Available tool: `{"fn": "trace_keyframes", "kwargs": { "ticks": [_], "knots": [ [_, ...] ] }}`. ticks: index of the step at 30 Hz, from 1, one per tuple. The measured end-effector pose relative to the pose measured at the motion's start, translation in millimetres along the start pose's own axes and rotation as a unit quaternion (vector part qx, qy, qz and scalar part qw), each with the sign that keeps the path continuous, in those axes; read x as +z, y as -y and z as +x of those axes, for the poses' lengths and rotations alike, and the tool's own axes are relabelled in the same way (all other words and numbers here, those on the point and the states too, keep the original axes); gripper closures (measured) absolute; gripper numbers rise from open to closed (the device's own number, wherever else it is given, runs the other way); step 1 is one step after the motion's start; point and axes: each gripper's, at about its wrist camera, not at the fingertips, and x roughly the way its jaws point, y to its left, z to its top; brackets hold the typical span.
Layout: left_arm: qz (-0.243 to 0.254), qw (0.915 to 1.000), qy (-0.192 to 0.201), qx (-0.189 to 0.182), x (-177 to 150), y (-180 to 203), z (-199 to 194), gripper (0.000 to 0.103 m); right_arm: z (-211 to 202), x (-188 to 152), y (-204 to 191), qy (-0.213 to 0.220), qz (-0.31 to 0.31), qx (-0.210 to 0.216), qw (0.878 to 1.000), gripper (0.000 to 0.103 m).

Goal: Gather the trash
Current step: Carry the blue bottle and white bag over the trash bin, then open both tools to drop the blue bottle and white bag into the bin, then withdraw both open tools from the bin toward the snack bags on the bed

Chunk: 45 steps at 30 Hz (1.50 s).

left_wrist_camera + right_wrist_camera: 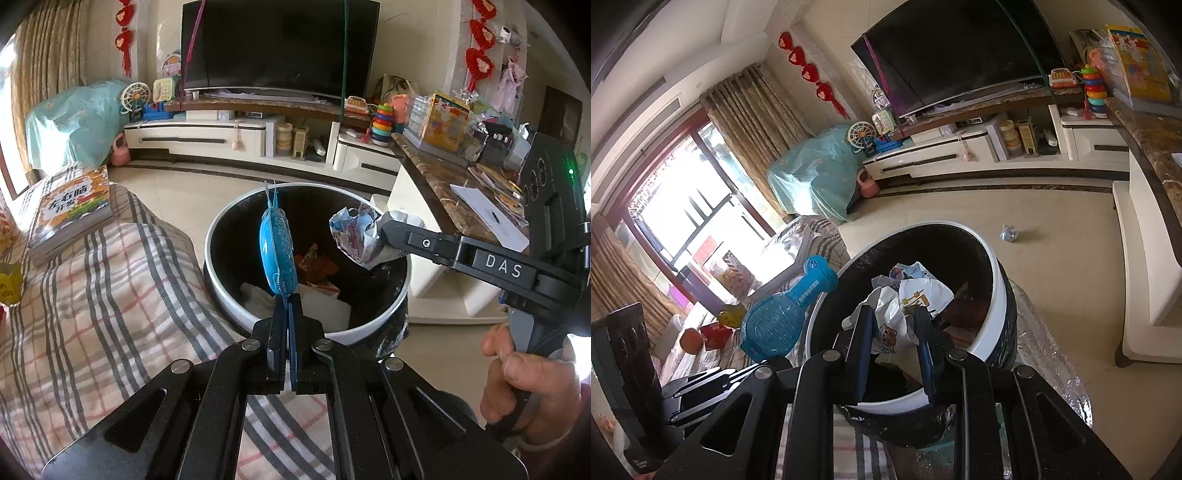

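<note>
Television (279,44): large dark screen on a long white cabinet (199,138) against the far wall.
Sofa (92,280): covered with a checked cloth, just left of the bin; a children's book (72,212) lies on its arm.
Surface (439,177): brown marble top to the right of the bin, crowded with boxes, papers and toys.
Trash bin (218,273): round, black inside with a white rim, standing on the floor between sofa and surface; wrappers and white paper already lie at its bottom.
Left hand-held gripper (286,299): jaws pressed fully together, pinching the lower edge of the blue plastic package (277,251), which stands upright over the bin's left side, edge-on in the left wrist view.
Right hand-held gripper (895,314): jaws at a narrow gap, clamped on the crumpled paper (905,306), held above the bin's opening near the right rim.
Person's hand (524,376): wrapped round the right gripper's handle at the lower right of the left wrist view.
Stray scrap (1009,232): small crumpled piece on the pale tiled floor beyond the bin, well apart from it.
</note>
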Motion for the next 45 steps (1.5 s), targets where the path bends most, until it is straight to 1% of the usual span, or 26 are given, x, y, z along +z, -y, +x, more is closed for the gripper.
{"fn": "trace_keyframes", "kwargs": {
  "ticks": [22, 25, 27, 29, 30, 31, 32, 33, 34, 35, 36, 37, 38, 39, 43, 45],
  "knots": [
    [-0.008, 0.9997, -0.021, -0.008, 12, -5, 21, 0.103, 26, 15, 0, -0.021, -0.002, -0.015, 1.0, 0.079],
    [-0.008, 0.9996, -0.023, -0.01, 15, -3, 21, 0.102, 29, 17, 1, -0.025, 0.0, -0.017, 1.0, 0.076],
    [-0.009, 0.9998, -0.019, -0.003, 16, -3, 19, 0.101, 31, 18, 4, -0.03, 0.007, -0.019, 0.999, 0.07],
    [-0.01, 0.9998, -0.016, -0.007, 16, -3, 17, 0.099, 30, 20, 5, -0.028, 0.009, -0.019, 0.999, 0.065],
    [-0.01, 0.9998, -0.016, -0.005, 15, -4, 17, 0.096, 28, 20, 5, -0.026, 0.008, -0.019, 0.999, 0.063],
    [-0.011, 0.9998, -0.016, -0.003, 13, -4, 15, 0.094, 27, 19, 5, -0.024, 0.009, -0.019, 0.999, 0.058],
    [-0.013, 0.9998, -0.015, -0.002, 12, -6, 14, 0.089, 26, 18, 4, -0.023, 0.01, -0.018, 1.0, 0.053],
    [-0.017, 0.9997, -0.015, 0.0, 10, -8, 13, 0.083, 24, 18, 3, -0.021, 0.01, -0.017, 1.0, 0.051],
    [-0.023, 0.9996, -0.014, 0.002, 8, -11, 11, 0.079, 23, 17, 3, -0.02, 0.01, -0.017, 1.0, 0.045],
    [-0.028, 0.9995, -0.013, 0.004, 6, -14, 9, 0.071, 21, 16, 1, -0.018, 0.011, -0.018, 1.0, 0.039],
    [-0.035, 0.9993, -0.012, 0.008, 3, -18, 6, 0.058, 19, 16, 0, -0.016, 0.011, -0.016, 1.0, 0.035],
    [-0.045, 0.9989, -0.011, 0.013, 0, -22, 4, 0.051, 17, 14, -1, -0.014, 0.013, -0.013, 1.0, 0.026],
    [-0.052, 0.9984, -0.011, 0.019, -3, -26, 1, 0.037, 16, 14, -3, -0.012, 0.014, -0.012, 1.0, 0.021],
    [-0.064, 0.9975, -0.009, 0.028, -7, -32, -2, 0.03, 15, 13, -5, -0.011, 0.013, -0.011, 1.0, 0.02],
    [-0.09, 0.995, -0.004, 0.043, -23, -51, -16, 0.028, 14, 6, -16, -0.013, 0.009, -0.008, 1.0, 0.013],
    [-0.103, 0.9935, -0.003, 0.049, -30, -60, -21, 0.027, 13, 1, -26, -0.012, 0.001, -0.007, 1.0, 0.012]
  ]
}}
